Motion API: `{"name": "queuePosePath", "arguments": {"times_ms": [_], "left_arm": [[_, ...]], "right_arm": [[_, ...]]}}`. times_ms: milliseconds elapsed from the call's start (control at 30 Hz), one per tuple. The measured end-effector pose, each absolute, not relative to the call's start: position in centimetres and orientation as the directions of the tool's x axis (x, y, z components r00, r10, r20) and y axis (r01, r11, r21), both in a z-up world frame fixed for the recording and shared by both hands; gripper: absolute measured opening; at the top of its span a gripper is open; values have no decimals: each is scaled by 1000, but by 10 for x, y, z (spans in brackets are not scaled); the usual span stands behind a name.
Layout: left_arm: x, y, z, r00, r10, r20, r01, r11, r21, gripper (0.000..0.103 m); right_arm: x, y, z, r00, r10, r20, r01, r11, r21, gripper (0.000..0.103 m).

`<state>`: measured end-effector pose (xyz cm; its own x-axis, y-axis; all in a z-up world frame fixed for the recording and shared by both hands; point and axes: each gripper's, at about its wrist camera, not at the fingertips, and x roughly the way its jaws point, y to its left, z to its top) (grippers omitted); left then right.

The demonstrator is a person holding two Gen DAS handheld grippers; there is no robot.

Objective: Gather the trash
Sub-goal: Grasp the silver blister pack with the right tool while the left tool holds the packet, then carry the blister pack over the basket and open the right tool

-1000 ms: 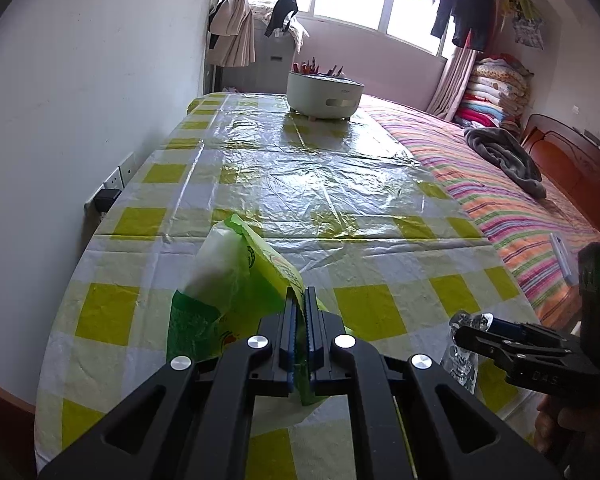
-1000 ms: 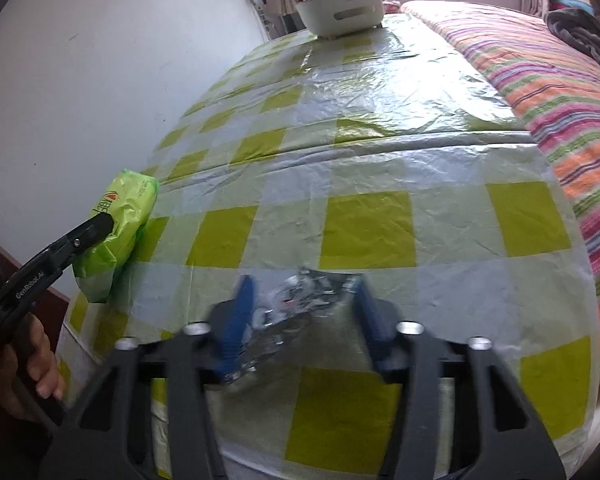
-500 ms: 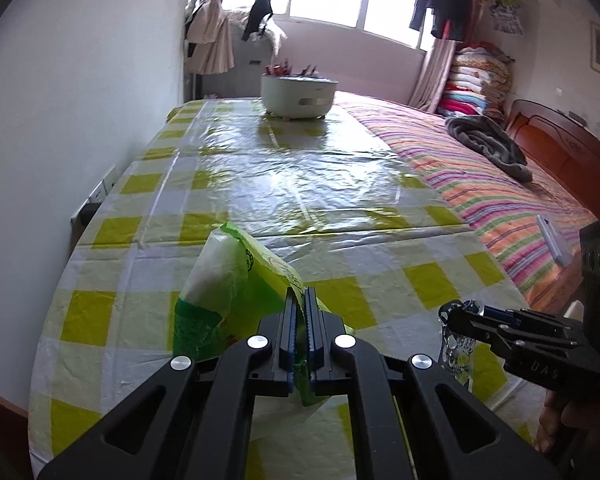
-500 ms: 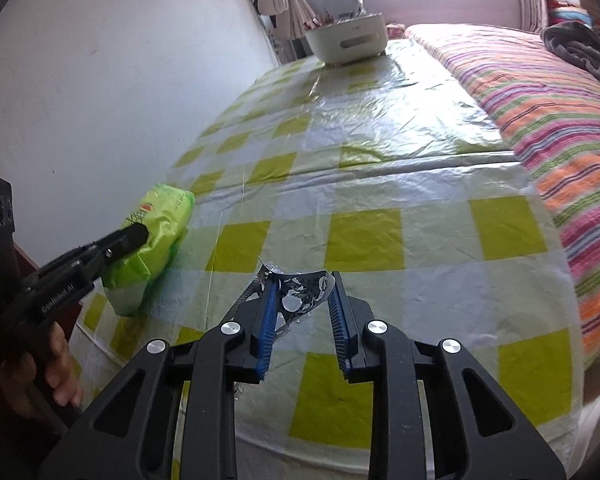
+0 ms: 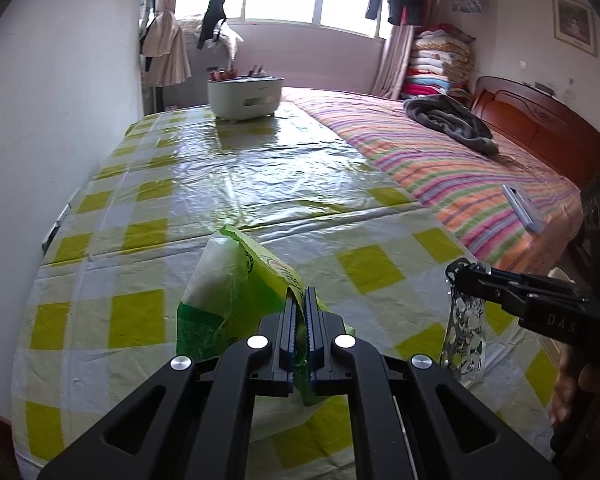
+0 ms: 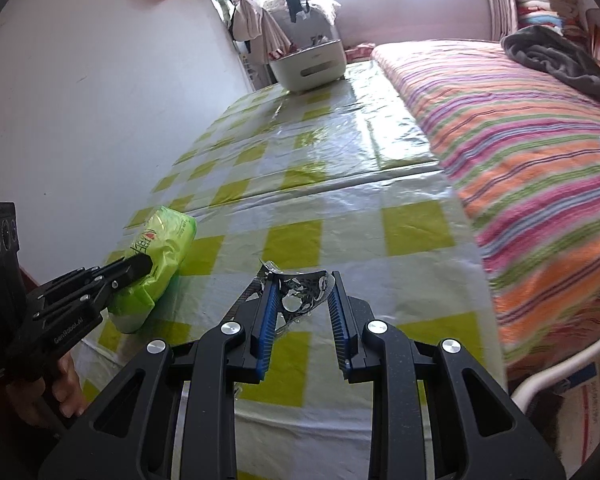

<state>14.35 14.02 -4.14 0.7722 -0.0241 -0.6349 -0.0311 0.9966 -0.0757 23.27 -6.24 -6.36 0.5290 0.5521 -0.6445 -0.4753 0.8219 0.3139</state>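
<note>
My left gripper (image 5: 299, 300) is shut on a green plastic wrapper (image 5: 228, 300) and holds it above the near end of the checked table; the wrapper also shows at the left of the right wrist view (image 6: 156, 256). My right gripper (image 6: 302, 284) is closed on a crumpled silver foil wrapper (image 6: 300, 294), pinched between its blue pads, jaws still somewhat apart. The foil wrapper hangs from the right gripper's tips in the left wrist view (image 5: 464, 328), lifted off the table.
The table has a yellow-and-white checked plastic cover (image 5: 260, 184). A white tub (image 5: 246, 96) with items stands at its far end. A striped bed (image 5: 460, 168) with a grey blanket (image 5: 448, 120) lies along the right. A white wall is on the left.
The right gripper closed on the foil wrapper and lifted it off the table. Both grippers rose and pulled back with their wrappers.
</note>
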Motion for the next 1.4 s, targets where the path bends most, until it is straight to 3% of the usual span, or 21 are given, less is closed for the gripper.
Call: {"name": "queuePosePath", "arguments": {"times_ms": [1000, 1167, 1400], "left_arm": [[123, 20, -35, 745, -277, -607, 253, 959, -128, 4], [117, 5, -34, 740, -298, -603, 283, 951, -123, 4], [115, -4, -35, 730, -313, -608, 301, 945, -126, 4]], "right_arm": [[201, -175, -32, 682, 459, -569, -377, 888, 265, 24], [194, -187, -28, 704, 437, -559, -372, 898, 234, 5], [188, -198, -23, 729, 422, -540, -355, 906, 228, 5]]}}
